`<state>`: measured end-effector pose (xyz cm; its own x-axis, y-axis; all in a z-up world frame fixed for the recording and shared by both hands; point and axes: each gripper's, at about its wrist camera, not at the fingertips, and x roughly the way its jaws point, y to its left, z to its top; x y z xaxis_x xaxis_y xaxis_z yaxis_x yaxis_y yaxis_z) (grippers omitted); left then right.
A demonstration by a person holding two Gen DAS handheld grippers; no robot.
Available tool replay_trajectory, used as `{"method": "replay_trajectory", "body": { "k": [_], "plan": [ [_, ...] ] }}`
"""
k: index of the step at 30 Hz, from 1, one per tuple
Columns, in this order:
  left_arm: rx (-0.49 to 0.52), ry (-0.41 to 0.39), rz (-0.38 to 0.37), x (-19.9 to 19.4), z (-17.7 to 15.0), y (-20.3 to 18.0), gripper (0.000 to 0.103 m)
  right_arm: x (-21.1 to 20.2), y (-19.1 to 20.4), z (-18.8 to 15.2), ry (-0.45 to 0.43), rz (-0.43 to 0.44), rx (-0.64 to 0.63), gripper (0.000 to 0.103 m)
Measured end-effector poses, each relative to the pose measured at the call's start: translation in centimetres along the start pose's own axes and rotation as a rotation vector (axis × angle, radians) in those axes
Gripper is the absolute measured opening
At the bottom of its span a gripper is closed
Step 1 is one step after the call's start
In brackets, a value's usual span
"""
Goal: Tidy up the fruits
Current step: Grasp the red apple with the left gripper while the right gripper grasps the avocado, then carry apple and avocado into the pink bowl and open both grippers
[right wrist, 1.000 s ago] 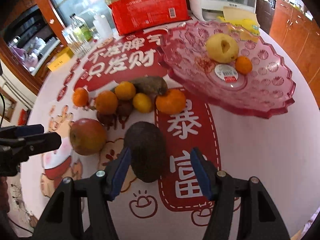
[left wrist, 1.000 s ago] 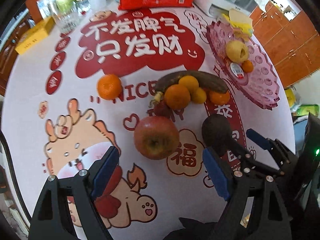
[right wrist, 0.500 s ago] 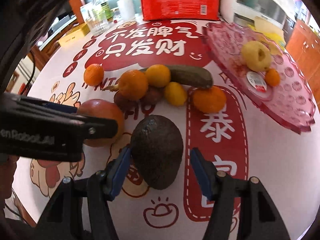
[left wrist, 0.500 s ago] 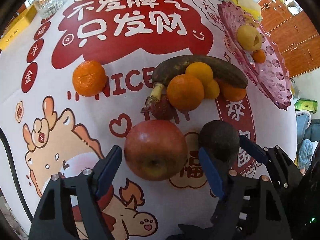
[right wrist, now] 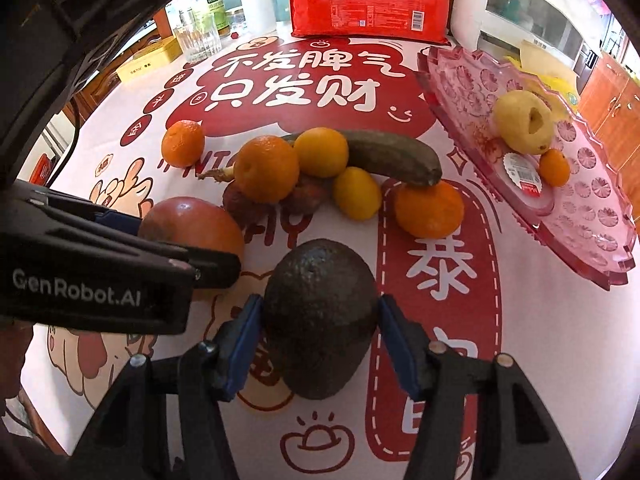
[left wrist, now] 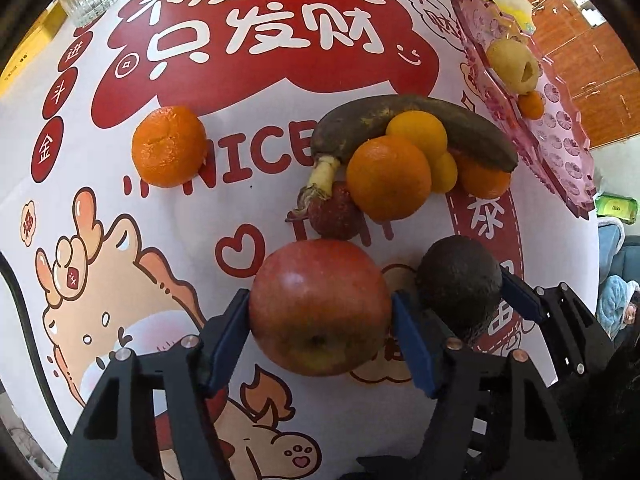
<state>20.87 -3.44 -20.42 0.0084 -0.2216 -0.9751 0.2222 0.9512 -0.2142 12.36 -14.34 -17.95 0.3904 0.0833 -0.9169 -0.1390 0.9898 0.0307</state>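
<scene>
Red apple (left wrist: 320, 306) between closing left tongs (left wrist: 318, 332); avocado (right wrist: 320, 316) between closing right tongs (right wrist: 316, 336); bottles (right wrist: 206, 2) right-view only

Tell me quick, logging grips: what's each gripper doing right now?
Left gripper: closing, fingers on the apple.
Right gripper: closing, fingers on the avocado.

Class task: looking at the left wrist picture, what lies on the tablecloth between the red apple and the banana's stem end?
In the left wrist view, a strawberry lies between the apple and the banana stem.
</scene>
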Motion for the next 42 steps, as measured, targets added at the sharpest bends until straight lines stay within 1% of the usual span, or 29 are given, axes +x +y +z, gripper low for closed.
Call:
{"method": "replay_trajectory", "body": {
  "k": [4, 9, 12, 16, 18, 23, 28, 33, 42],
  "plan": [
    [0.009, 0.008, 0.028, -0.2, -0.5, -0.1, 0.067, -0.1, 0.1, 0.0, 0.011, -0.001, -0.003, 0.058],
    [-0.003, 0.014, 0.043, -0.6, -1.3, -0.1, 0.067, -0.5, -0.2, -0.5, 0.025, 0.011, 0.023, 0.057],
    [-0.009, 0.005, 0.054, -1.2, -1.8, 0.0, 0.067, -0.9, -0.4, -0.7, 0.015, 0.018, 0.037, 0.057],
    [-0.013, -0.024, 0.061, -2.9, -2.4, -0.4, 0.067, -2.1, -1.0, -1.0, -0.013, 0.037, 0.055, 0.057],
    [-0.007, -0.038, 0.064, -3.8, -2.7, -0.9, 0.067, -2.8, -1.4, -1.1, -0.028, 0.032, 0.058, 0.057],
    [0.013, -0.08, 0.077, -6.1, -3.4, -3.1, 0.067, -4.6, -2.8, -1.4, -0.06, 0.036, 0.07, 0.057],
    [0.031, -0.121, 0.101, -8.0, -3.7, -5.7, 0.067, -6.8, -5.1, -1.6, -0.101, 0.025, 0.079, 0.057],
    [0.031, -0.157, 0.089, -9.8, -3.8, -7.8, 0.067, -9.3, -8.3, -1.7, -0.147, 0.016, 0.088, 0.057],
    [0.051, -0.231, 0.079, -11.7, -1.5, -13.8, 0.067, -12.4, -14.5, -0.5, -0.209, 0.007, 0.09, 0.057]
  ]
}}
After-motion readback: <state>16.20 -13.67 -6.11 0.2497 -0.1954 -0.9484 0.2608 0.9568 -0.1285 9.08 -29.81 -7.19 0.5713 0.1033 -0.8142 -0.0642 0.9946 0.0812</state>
